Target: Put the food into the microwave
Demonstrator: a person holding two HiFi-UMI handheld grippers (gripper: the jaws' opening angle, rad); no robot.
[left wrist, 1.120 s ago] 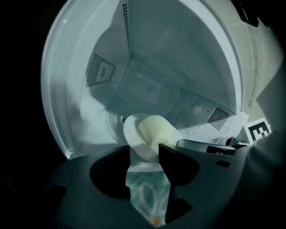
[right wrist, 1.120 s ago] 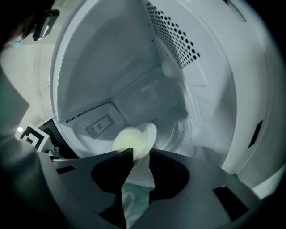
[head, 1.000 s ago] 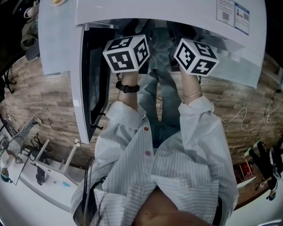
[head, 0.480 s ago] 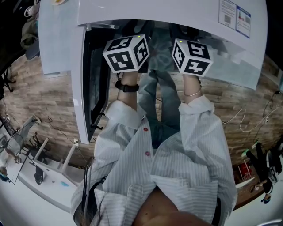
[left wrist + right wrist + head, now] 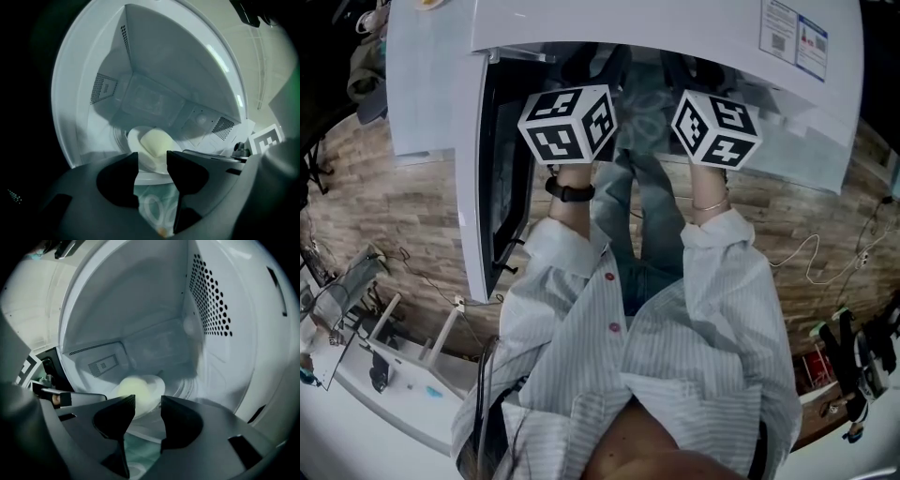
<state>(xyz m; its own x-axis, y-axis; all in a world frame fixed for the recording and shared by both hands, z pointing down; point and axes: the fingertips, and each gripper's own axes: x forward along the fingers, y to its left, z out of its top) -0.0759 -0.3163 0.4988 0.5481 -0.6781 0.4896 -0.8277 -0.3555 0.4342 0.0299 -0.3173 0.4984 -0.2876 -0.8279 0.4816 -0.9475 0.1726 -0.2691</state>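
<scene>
Both pairs of jaws stand apart and grasp nothing: my right gripper (image 5: 148, 401) has just spread wide, and the left gripper (image 5: 152, 159) is released too. The food (image 5: 157, 143) sits on its plate (image 5: 132, 140) inside the microwave (image 5: 164, 56), mid-floor. I judge the placing done; I'd back both out.

one microwave (image 5: 675, 23), one open door (image 5: 471, 216), one plate (image 5: 136, 140), one pale lump of food (image 5: 157, 144). two grippers: one left gripper (image 5: 152, 161), one right gripper (image 5: 148, 404). two marker cubes (image 5: 569, 123) (image 5: 715, 127). one watch (image 5: 570, 191), one bracelet (image 5: 710, 202).
</scene>
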